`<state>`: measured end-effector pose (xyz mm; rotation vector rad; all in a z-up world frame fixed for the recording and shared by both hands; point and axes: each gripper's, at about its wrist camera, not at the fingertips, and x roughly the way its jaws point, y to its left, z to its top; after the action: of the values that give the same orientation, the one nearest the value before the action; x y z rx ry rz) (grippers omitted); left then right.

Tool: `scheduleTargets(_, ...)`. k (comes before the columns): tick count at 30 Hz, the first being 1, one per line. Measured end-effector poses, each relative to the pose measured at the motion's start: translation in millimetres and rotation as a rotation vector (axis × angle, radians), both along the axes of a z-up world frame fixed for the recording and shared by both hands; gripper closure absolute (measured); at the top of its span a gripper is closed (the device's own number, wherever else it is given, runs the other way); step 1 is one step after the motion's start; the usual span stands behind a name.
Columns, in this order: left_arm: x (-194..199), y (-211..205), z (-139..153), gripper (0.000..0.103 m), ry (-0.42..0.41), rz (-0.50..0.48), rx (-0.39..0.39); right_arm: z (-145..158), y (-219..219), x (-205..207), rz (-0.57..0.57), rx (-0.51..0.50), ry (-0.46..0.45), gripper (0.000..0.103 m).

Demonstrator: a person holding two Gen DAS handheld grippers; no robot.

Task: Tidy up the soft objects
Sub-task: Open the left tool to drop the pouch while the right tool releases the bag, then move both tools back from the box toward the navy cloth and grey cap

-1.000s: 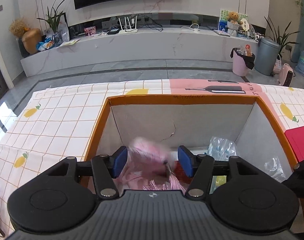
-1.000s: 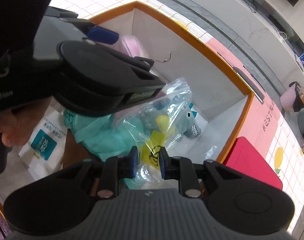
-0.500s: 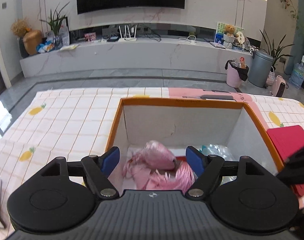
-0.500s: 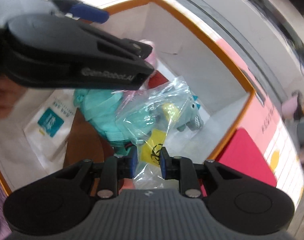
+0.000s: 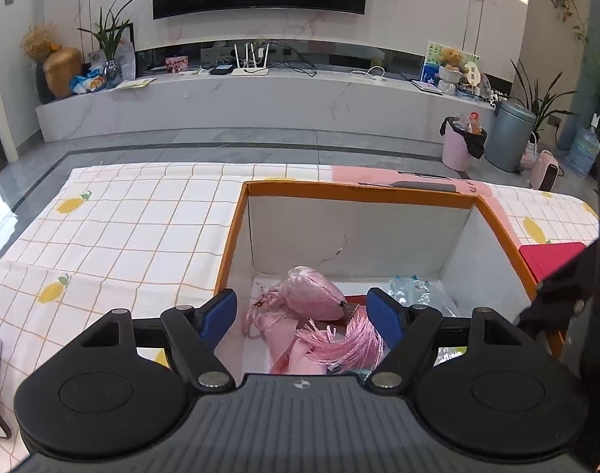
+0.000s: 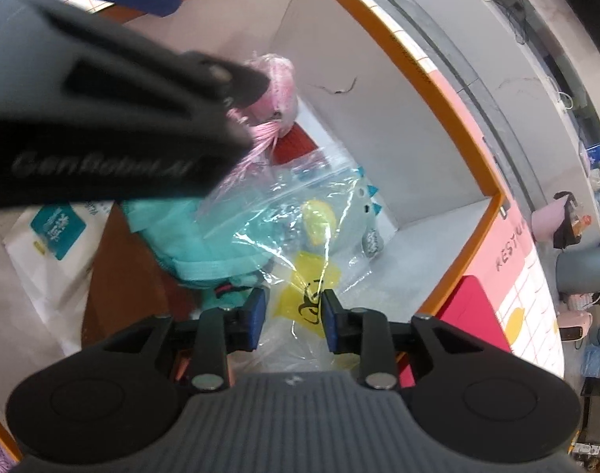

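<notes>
Holding pink toy (image 5: 313, 297) and bagged plush (image 6: 300, 220), box (image 5: 359, 193); left gripper (image 5: 301, 315) spread wide, empty; right gripper (image 6: 293, 317) just easing apart around bag.

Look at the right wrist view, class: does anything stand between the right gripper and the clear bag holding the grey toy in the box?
Nothing visible does. The right gripper has just been opening, and the clear bag lies directly between and beyond its fingertips. The left gripper hangs off to the upper left, over the pink tasselled item.
</notes>
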<state>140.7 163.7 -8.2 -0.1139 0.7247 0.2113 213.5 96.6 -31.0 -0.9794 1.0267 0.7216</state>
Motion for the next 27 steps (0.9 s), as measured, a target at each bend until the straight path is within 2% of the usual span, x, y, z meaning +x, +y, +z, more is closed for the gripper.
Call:
scheduleTargets(3, -2, -4, 1, 0.015, -0.008, -0.002, 0.028, 1, 0, -3, 0.018, 0.010, -0.028, 0.058)
scheduleTargets(6, -3, -6, 0, 0.015, -0.008, -0.001, 0.041, 3, 0, -5, 0.019, 0.034, -0.031, 0.055)
scheduleTargets(11, -3, -1, 1, 0.015, -0.009, 0.002, 0.017, 12, -8, -7, 0.022, 0.081, -0.032, 0.041)
scheduleTargets(12, -3, -1, 1, 0.015, -0.010, 0.003, 0.015, 11, -11, -5, 0.016, 0.091, -0.033, 0.030)
scheduleTargets(13, -4, -1, 1, 0.015, -0.009, 0.005, 0.016, 12, -14, -4, 0.008, 0.116, -0.017, 0.024)
scheduleTargets(16, -5, -3, 2, 0.015, -0.007, 0.005, 0.024, 24, -22, -3, -0.016, 0.195, 0.037, 0.013)
scheduleTargets(20, -11, -4, 10, 0.015, -0.027, 0.021, 0.009, 35, -28, -4, -0.034, 0.256, 0.045, 0.011)
scheduleTargets(25, -26, -14, 34, 0.015, -0.092, 0.050, 0.018, 54, -52, -11, -0.071, 0.338, -0.026, 0.009)
scheduleTargets(27, -33, -23, 48, 0.015, -0.130, 0.027, 0.021, 66, -69, -14, -0.092, 0.358, -0.041, 0.009)
